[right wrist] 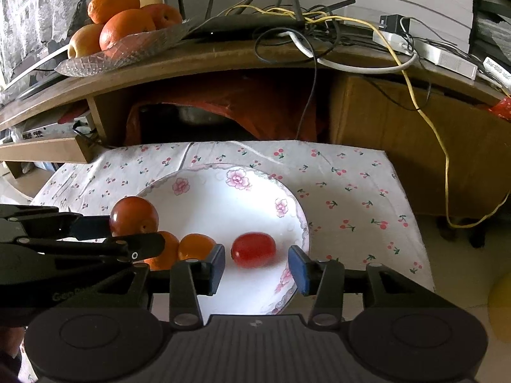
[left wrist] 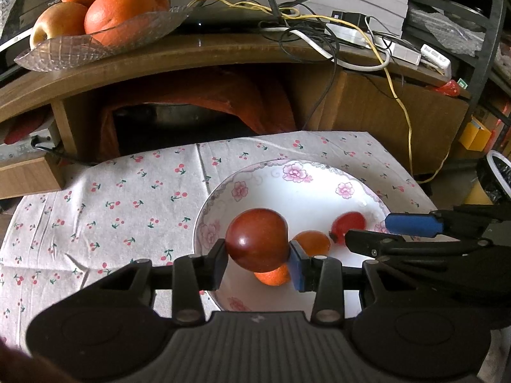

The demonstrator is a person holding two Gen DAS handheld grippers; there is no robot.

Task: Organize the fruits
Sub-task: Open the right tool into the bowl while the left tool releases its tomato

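Everywhere, cherry-print cloth (right wrist: pixel 351 191) under cluttered shelf (right wrist: pixel 223 57).

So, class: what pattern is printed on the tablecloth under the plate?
Small red cherries on a pale tablecloth, clearest in the left wrist view.

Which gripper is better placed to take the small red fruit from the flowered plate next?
Right. The right gripper is open with the small red fruit lying between its fingers on the flowered plate. The left gripper is already shut on the dark red fruit.
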